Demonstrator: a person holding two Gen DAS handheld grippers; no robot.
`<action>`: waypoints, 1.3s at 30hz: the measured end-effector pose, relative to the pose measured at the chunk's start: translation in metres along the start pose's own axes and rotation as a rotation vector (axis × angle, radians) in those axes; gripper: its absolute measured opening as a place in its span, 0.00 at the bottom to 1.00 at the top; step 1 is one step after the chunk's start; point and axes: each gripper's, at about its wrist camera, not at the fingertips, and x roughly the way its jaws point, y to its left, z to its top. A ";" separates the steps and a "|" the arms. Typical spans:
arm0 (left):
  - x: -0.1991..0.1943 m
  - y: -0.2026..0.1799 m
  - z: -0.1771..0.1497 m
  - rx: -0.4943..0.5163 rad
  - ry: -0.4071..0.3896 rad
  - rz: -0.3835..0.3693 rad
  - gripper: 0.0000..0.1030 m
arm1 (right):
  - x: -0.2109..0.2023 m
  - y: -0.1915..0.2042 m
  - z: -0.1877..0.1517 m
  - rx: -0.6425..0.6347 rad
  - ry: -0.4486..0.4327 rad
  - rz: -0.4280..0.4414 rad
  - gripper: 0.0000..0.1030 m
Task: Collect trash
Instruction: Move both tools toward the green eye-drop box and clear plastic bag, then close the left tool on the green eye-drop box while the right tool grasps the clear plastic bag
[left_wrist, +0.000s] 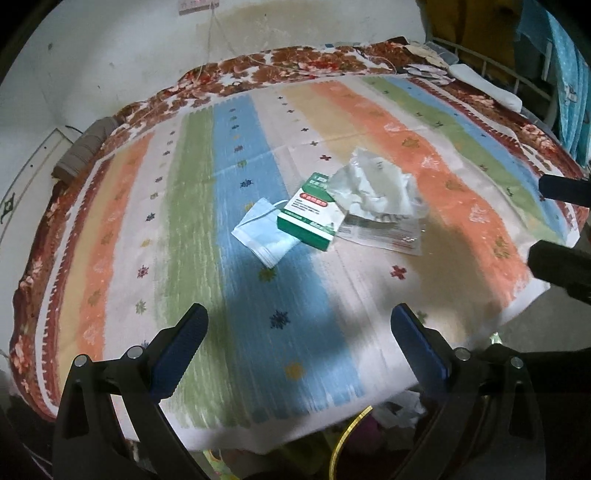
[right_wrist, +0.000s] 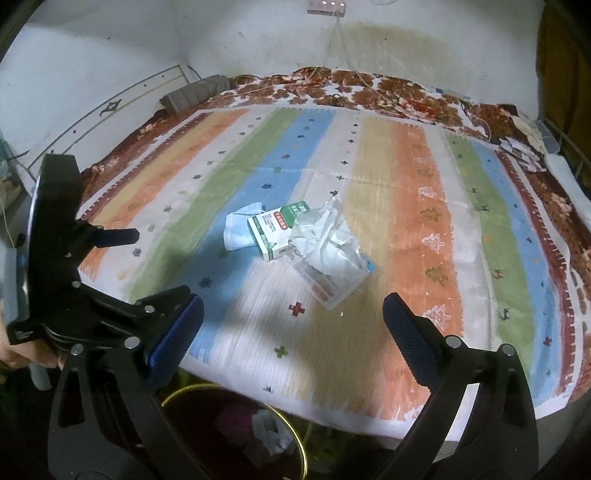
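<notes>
Approach step: both grippers, left and right, spread and empty at the bed's near edge; trash mid-bed — mask, box, wrapper touching; next, reach in, pinch one, drop into bin below.

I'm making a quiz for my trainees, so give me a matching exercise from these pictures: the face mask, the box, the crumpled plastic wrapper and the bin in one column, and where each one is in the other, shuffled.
Things:
1. face mask
2. box
3. crumpled plastic wrapper
4. bin

Places:
A. on the floor below the near edge of the bed
B. on the blue stripe, partly under the box
C. in the middle of the pile, between the other two
D. on the pile's side nearest the orange stripe

Pairs: 1-B, 2-C, 3-D, 4-A
</notes>
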 end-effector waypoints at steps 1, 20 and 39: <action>0.006 0.001 0.001 0.009 0.000 -0.001 0.94 | 0.004 -0.002 0.002 0.010 0.004 0.000 0.90; 0.087 0.005 0.027 0.096 0.032 -0.039 0.94 | 0.091 -0.034 0.028 0.111 0.099 0.002 0.77; 0.147 -0.004 0.059 0.114 0.059 -0.116 0.94 | 0.150 -0.056 0.039 0.148 0.183 0.016 0.26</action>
